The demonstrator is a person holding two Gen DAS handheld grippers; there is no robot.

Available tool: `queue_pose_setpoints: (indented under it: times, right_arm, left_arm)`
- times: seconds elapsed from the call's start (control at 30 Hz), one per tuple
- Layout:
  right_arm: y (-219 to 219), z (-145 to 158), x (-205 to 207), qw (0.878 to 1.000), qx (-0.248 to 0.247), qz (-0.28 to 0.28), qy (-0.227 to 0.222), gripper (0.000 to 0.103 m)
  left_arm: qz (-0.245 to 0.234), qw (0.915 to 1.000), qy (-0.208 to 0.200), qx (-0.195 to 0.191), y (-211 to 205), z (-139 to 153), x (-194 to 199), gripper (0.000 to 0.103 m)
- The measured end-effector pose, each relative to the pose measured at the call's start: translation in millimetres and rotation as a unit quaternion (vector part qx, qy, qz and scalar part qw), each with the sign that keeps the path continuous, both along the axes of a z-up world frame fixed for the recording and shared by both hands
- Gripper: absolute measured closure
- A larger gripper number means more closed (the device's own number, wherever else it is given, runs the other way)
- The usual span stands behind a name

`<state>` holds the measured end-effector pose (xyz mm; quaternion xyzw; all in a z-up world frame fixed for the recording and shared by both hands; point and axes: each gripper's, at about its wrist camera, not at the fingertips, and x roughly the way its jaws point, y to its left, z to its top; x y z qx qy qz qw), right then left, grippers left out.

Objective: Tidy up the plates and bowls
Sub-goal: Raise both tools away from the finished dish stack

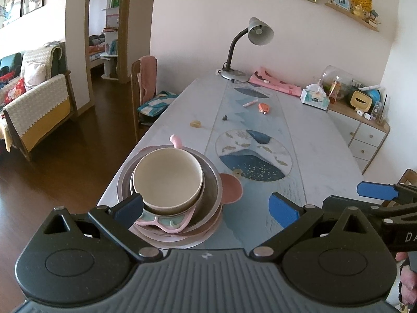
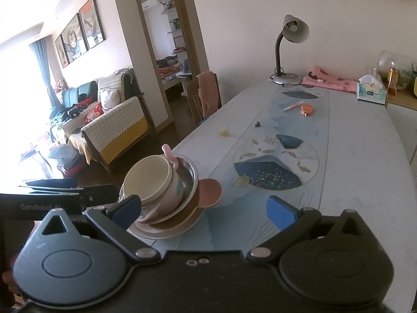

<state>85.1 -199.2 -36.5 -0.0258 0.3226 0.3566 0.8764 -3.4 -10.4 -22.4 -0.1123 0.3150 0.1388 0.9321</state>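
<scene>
A stack of dishes stands near the table's front left corner. A cream bowl (image 1: 168,176) sits on top, inside a metal bowl (image 1: 211,182), over a pink divided plate (image 1: 166,224) and wide pinkish plates (image 1: 182,238). A pink ear-shaped piece (image 1: 232,187) sticks out at the right. My left gripper (image 1: 206,211) is open and empty, just in front of the stack. In the right wrist view the same stack shows the cream bowl (image 2: 147,180) tilted in the metal bowl (image 2: 189,176). My right gripper (image 2: 204,212) is open and empty, right of the stack.
The table (image 1: 320,156) carries a desk lamp (image 1: 256,32), pink cloth (image 1: 273,82), tissue box (image 1: 314,99), pen (image 1: 250,103) and small orange item (image 1: 264,107) at the far end. A chair (image 1: 146,88) stands at the left edge. A sideboard (image 1: 365,127) stands right.
</scene>
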Motion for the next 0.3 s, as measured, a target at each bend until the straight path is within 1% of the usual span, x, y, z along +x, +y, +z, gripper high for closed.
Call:
queue_pose_setpoints:
  times: [0.3]
  right_arm:
    - [5.7, -3.0, 1.9, 1.000, -0.001, -0.008, 0.003, 0.000]
  left_arm:
    - [0.003, 1.0000, 0.000, -0.003, 10.5, -2.4, 3.3, 0.000]
